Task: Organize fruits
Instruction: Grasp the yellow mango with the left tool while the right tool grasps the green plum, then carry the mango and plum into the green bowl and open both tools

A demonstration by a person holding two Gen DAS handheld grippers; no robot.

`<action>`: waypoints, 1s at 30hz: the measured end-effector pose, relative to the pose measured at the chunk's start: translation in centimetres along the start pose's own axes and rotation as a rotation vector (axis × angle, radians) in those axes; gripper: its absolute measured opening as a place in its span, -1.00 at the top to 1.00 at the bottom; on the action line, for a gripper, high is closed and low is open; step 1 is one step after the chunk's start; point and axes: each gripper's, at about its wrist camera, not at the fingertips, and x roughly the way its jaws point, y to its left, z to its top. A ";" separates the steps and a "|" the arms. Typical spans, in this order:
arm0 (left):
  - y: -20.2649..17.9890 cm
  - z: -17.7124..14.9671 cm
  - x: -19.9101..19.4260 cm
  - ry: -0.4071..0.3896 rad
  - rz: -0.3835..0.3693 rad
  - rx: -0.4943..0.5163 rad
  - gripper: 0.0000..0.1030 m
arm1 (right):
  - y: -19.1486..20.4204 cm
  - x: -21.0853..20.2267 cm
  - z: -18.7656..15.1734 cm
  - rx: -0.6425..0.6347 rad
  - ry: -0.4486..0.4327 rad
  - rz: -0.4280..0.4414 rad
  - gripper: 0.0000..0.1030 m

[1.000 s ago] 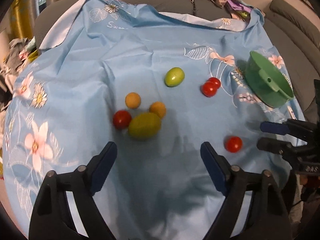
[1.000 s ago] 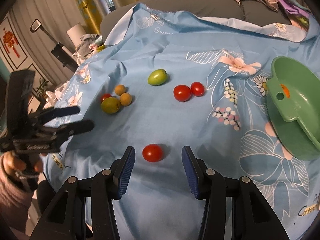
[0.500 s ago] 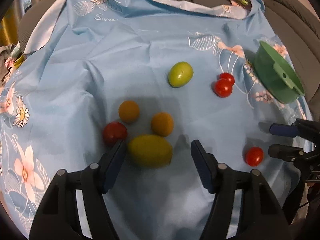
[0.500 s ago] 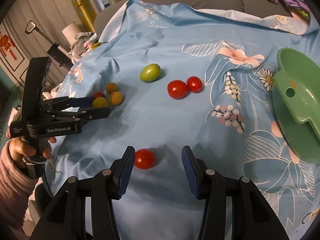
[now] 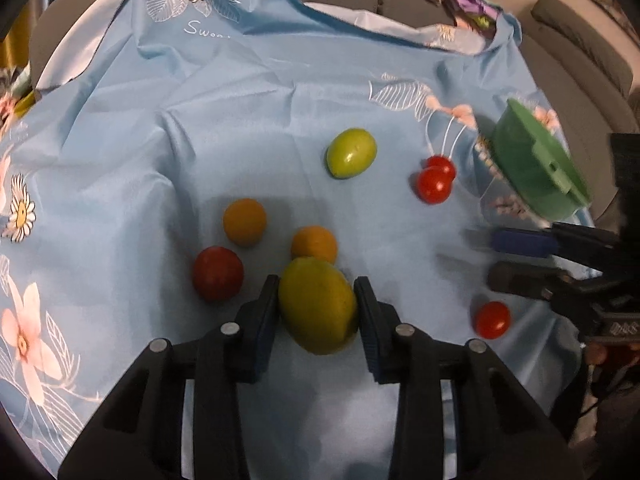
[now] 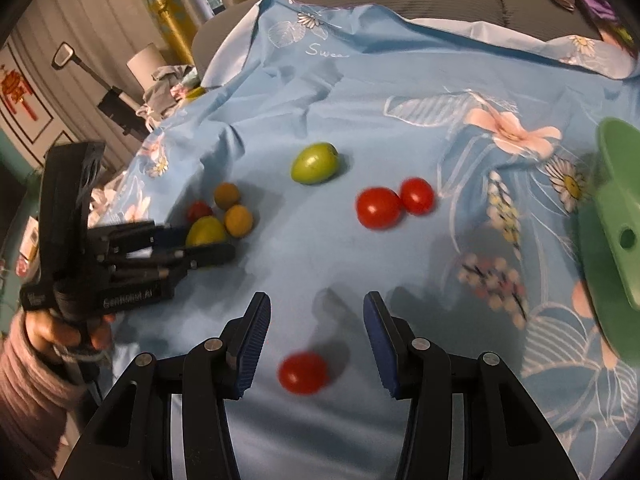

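In the left wrist view, the left gripper [image 5: 316, 312] is closing its jaws around a yellow-green fruit [image 5: 317, 305] lying on the blue flowered cloth [image 5: 240, 112]; both pads sit right at the fruit's sides, seemingly touching it. An orange fruit [image 5: 314, 245] touches the yellow-green one on its far side, a second orange fruit [image 5: 244, 221] lies a little further left, and a dark red tomato [image 5: 218, 273] rests just left of the left finger. Farther off lie a green fruit [image 5: 351, 153] and a pair of red tomatoes [image 5: 435, 179] that touch each other. A green bowl [image 5: 536, 168] stands tilted near the cloth's right edge. The right gripper [image 5: 516, 260] comes in from the right, above a single tomato [image 5: 492, 320].

In the right wrist view, the right gripper [image 6: 316, 332] has its jaws partly apart and empty, with the single tomato [image 6: 303, 373] on the cloth between the fingers, touching neither. At left, a hand [image 6: 60, 332] holds the left gripper [image 6: 200, 244] at the yellow-green fruit [image 6: 206, 231].
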 end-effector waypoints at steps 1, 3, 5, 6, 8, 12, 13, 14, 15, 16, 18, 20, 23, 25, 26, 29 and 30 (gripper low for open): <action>-0.1 0.0 -0.4 -0.015 -0.008 -0.007 0.29 | 0.1 0.2 0.6 -0.001 -0.008 0.007 0.05; -0.3 -0.1 -1.6 -0.048 -0.026 -0.014 0.29 | 0.4 0.7 2.0 -0.013 -0.026 0.014 0.05; -0.4 0.0 -2.4 -0.071 -0.032 -0.014 0.29 | 0.7 1.5 3.5 -0.033 -0.044 0.013 0.05; -0.4 0.0 -2.8 -0.079 -0.038 -0.017 0.29 | 0.9 1.8 4.1 -0.043 -0.048 0.003 0.05; 0.0 0.3 -3.1 -0.091 -0.034 -0.025 0.29 | 1.3 3.0 5.4 -0.072 -0.052 -0.034 0.05; 1.2 0.4 -3.1 -0.099 -0.037 -0.061 0.29 | 2.1 5.7 7.6 -0.118 -0.035 -0.099 0.05; 1.5 0.3 -3.1 -0.099 -0.040 -0.069 0.29 | 2.3 6.2 8.0 -0.127 -0.026 -0.111 0.05; 1.7 0.3 -3.0 -0.098 -0.042 -0.076 0.29 | 2.4 6.7 8.3 -0.136 -0.020 -0.127 0.05; 1.9 0.3 -3.0 -0.097 -0.043 -0.077 0.29 | 2.5 7.3 8.7 -0.151 -0.014 -0.150 0.05; 1.9 0.4 -2.9 -0.095 -0.043 -0.079 0.29 | 2.7 7.7 8.9 -0.163 -0.007 -0.159 0.05; 2.2 0.5 -2.7 -0.092 -0.044 -0.085 0.29 | 2.7 8.6 9.2 -0.176 0.016 -0.176 0.05; 2.5 0.5 -2.5 -0.091 -0.044 -0.094 0.29 | 2.9 9.5 9.3 -0.196 0.030 -0.196 0.05; 2.5 0.5 -2.6 -0.094 -0.050 -0.098 0.29 | 2.5 10.4 9.2 -0.186 0.062 -0.196 0.05; 2.4 0.5 -2.7 -0.095 -0.051 -0.094 0.29 | 2.4 10.3 9.2 -0.191 0.051 -0.194 0.08; 2.5 0.6 -2.6 -0.094 -0.050 -0.093 0.29 | 2.3 10.2 9.1 -0.189 0.051 -0.185 0.08; 2.5 0.5 -2.9 -0.097 -0.050 -0.094 0.29 | 2.2 9.4 8.7 -0.182 0.034 -0.165 0.09; 2.5 0.4 -3.0 -0.098 -0.050 -0.093 0.29 | 2.3 8.7 8.3 -0.182 0.020 -0.154 0.09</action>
